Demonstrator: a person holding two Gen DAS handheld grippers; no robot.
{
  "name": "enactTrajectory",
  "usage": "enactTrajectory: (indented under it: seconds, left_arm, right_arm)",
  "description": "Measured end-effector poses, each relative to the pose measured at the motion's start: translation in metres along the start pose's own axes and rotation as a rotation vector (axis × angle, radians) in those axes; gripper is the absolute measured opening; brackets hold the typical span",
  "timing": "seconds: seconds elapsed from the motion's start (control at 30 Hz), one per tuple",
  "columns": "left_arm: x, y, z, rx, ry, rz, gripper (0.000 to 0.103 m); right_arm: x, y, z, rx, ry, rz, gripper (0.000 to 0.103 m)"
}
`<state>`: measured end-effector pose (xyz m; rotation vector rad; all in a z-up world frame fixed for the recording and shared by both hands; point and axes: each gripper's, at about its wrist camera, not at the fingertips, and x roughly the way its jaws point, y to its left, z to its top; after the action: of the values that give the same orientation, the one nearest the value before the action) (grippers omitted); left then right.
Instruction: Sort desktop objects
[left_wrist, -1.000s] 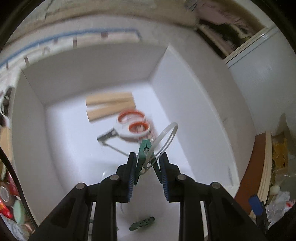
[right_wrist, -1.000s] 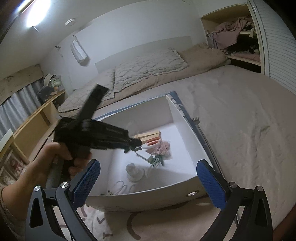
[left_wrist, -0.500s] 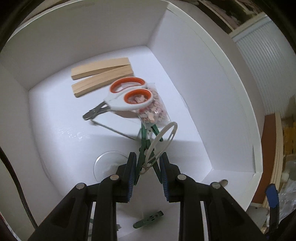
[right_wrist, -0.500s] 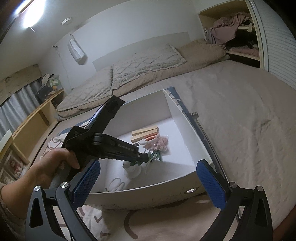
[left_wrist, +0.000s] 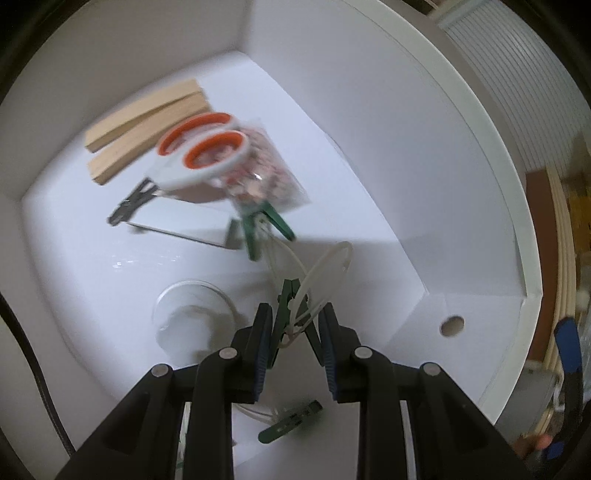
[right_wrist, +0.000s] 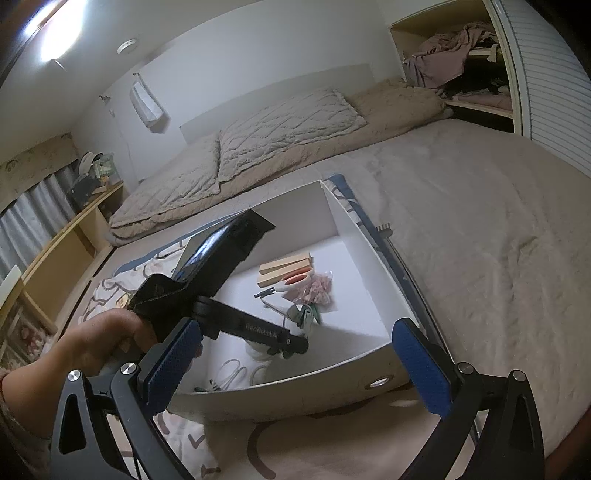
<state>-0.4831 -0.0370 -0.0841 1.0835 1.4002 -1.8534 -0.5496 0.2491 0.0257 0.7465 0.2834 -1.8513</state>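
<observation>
My left gripper (left_wrist: 293, 314) is shut on a green clothespin (left_wrist: 287, 301) with a white plastic ring (left_wrist: 334, 264) hanging from it. It is held low inside a white box (left_wrist: 461, 122), above the floor near the front wall. In the right wrist view a hand holds the left gripper (right_wrist: 295, 345) tilted down into the box (right_wrist: 369, 254). My right gripper (right_wrist: 293, 332) stands open in front of the box, with nothing between its blue pads (right_wrist: 421, 363).
On the box floor lie orange-handled scissors (left_wrist: 199, 155), two wooden blocks (left_wrist: 144, 118), a clear bag of pinkish bits (left_wrist: 266, 177), another green clip (left_wrist: 258, 229), a clear round lid (left_wrist: 192, 317) and a loose green clip (left_wrist: 291, 424). The box sits on a bed (right_wrist: 480, 229).
My left gripper has sunk deeper into the box with the clothespin still in it and tilted further down. The right gripper has stayed where it was.
</observation>
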Motion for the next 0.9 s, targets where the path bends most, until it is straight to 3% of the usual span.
enactTrajectory:
  seconds: [0.13,0.23,0.43,0.47,0.6,0.7,0.9]
  left_arm:
    - [0.001,-0.003,-0.004,0.039,0.040,-0.041,0.026]
    - [0.005,-0.007,-0.008,0.080,0.071,-0.011,0.026]
    - [0.004,-0.001,-0.010,0.056,0.087,0.007,0.026]
    - [0.005,0.001,-0.011,0.049,0.095,0.009,0.028]
    - [-0.001,0.012,-0.011,-0.001,0.076,-0.017,0.054]
    - [-0.008,0.017,-0.013,-0.008,0.057,-0.026,0.061]
    - [-0.030,0.018,-0.027,0.021,-0.014,-0.022,0.061]
  right_arm:
    - [0.000,-0.002,0.000,0.002,0.000,-0.001,0.103]
    - [0.001,-0.004,0.001,0.004,0.002,-0.005,0.103]
    - [0.001,-0.005,0.001,0.007,0.002,-0.002,0.103]
    - [0.001,-0.005,0.001,0.006,0.003,-0.001,0.103]
    - [0.000,-0.004,0.002,0.001,0.004,0.001,0.103]
    - [-0.001,-0.003,0.002,-0.004,0.003,0.001,0.103]
    - [-0.006,0.002,0.003,-0.011,-0.012,0.002,0.103]
